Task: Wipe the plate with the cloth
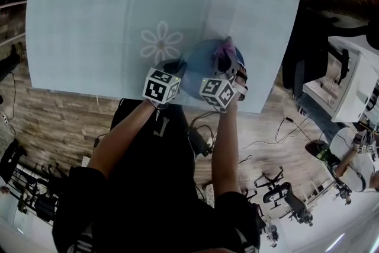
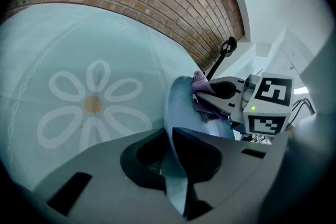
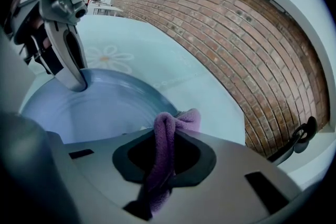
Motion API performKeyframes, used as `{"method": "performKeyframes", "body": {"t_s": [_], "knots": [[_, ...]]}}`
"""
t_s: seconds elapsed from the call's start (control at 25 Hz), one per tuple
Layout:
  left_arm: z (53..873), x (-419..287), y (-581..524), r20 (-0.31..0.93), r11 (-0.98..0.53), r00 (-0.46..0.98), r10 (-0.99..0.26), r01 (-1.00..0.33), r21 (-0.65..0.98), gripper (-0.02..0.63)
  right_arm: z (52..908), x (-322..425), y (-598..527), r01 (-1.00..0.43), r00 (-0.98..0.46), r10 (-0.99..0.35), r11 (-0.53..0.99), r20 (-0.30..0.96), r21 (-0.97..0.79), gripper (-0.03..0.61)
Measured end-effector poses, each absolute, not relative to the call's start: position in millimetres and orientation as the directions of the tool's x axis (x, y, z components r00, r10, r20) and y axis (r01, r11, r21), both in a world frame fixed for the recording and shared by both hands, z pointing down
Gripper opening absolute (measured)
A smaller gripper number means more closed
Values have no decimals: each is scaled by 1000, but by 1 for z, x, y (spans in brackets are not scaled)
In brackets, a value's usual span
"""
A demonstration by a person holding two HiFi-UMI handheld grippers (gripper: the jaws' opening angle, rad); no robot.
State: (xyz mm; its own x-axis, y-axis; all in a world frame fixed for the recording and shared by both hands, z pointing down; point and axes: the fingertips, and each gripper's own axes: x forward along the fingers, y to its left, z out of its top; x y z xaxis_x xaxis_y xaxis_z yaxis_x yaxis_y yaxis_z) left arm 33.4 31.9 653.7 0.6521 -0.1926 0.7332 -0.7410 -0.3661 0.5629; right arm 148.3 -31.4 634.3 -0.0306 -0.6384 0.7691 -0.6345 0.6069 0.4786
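I have one blue plate [image 1: 201, 68] and one purple cloth [image 3: 164, 139], with a gripper on each. My left gripper [image 2: 176, 165] is clamped on the plate's near rim, at the near edge of the table [image 1: 89, 21]. My right gripper [image 3: 161, 162] pinches the cloth, whose tip sits at the plate's far rim.

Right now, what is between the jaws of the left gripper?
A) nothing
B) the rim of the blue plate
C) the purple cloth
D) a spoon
B: the left gripper view shows the left gripper clamped on the rim of the blue plate; the purple cloth is in the right gripper.
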Motion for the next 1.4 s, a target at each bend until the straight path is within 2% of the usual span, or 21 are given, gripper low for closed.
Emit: {"method": "performKeyframes", "body": {"t_s": [0.84, 1.4], "knots": [[654, 33, 32, 728, -319, 653, -209, -749, 581, 57, 634, 194, 7, -680, 88, -595, 550, 799, 485, 66], [656, 36, 29, 733, -314, 643, -220, -759, 571, 48, 636, 205, 44, -722, 116, -540, 530, 833, 444, 66]]}}
